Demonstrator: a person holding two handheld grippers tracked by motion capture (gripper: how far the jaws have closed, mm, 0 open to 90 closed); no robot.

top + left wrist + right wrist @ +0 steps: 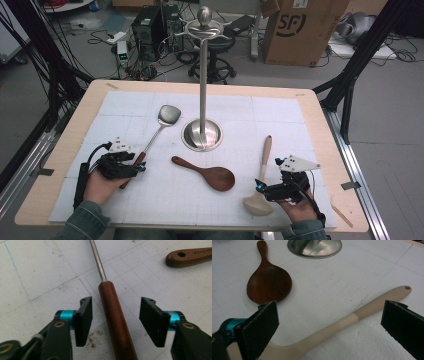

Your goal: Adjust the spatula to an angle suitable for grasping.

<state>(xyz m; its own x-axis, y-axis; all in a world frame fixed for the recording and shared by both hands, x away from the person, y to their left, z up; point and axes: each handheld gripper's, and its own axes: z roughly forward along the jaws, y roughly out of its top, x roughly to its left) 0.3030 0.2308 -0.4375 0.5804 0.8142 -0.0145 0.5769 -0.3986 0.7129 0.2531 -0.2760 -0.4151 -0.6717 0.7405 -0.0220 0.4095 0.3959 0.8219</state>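
Note:
A metal spatula with a reddish wooden handle lies on the white mat, left of centre. My left gripper straddles that handle, with a gap between each pad and the wood, so it is open. In the high view the left gripper sits at the handle's near end. A cream wooden spoon lies at the right. My right gripper hovers wide open over its neck, close to the bowl. A dark wooden rice spoon lies between the two hands.
A tall steel utensil stand with hooks at its top rises from a round base just behind the mat's middle. The dark spoon's handle is off to the upper right in the left gripper view. Table edges run close behind both forearms.

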